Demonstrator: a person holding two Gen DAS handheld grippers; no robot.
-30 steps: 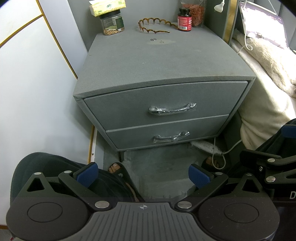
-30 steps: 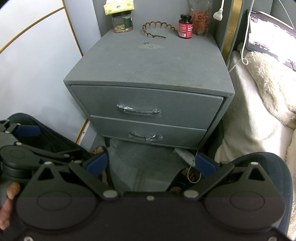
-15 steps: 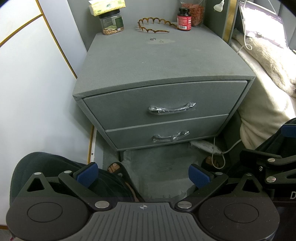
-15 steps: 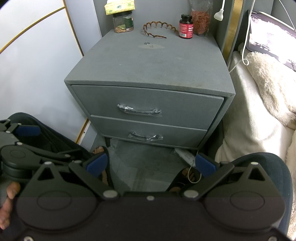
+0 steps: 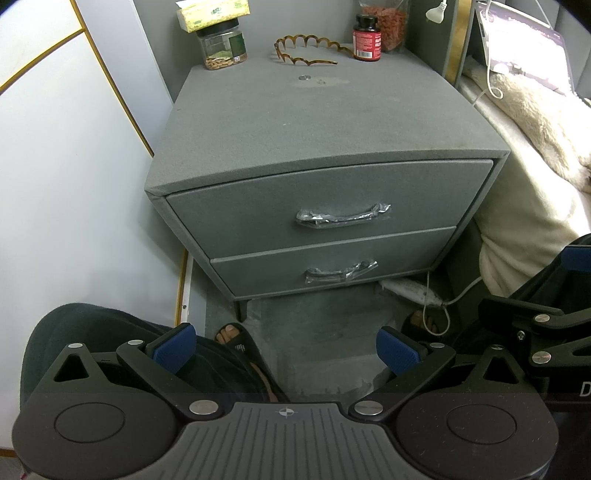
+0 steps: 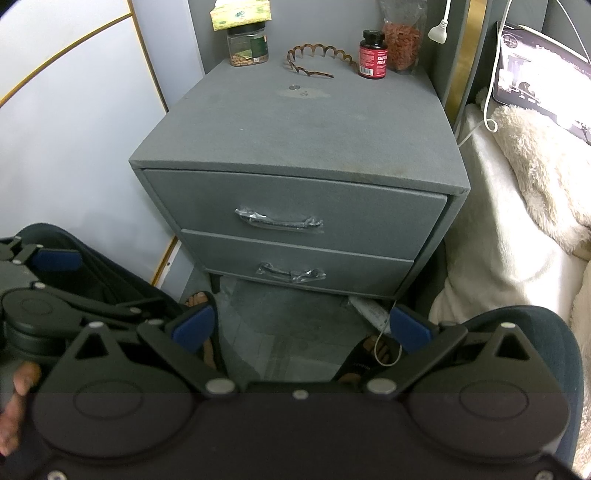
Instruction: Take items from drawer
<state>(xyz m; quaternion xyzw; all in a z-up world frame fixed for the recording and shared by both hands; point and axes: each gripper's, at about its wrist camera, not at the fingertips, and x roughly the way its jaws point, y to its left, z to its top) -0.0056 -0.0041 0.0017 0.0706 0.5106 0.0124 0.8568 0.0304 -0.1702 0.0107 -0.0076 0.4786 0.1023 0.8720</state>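
Jaws of both grippers, left gripper (image 5: 284, 349) and right gripper (image 6: 301, 330), gape wide and hold nothing, hanging over grey floor (image 5: 317, 332) near a grey fabric nightstand (image 5: 325, 122). Ahead, top drawer (image 5: 332, 201) and lower drawer (image 5: 332, 264) sit closed, their handles wrapped in plastic. Far on top stand a jar (image 5: 221, 46), headband (image 5: 308, 50) and red bottle (image 5: 366, 38). Right lies cream bedding (image 6: 517, 206).

nightstand (image 5: 325, 122) | jar (image 5: 221, 46) | headband (image 5: 308, 50) | bottle (image 5: 366, 37) | pouch (image 5: 388, 20)

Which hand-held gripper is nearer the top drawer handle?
Neither clearly: the left hand-held gripper and right hand-held gripper both hang open, well back from the top drawer handle.
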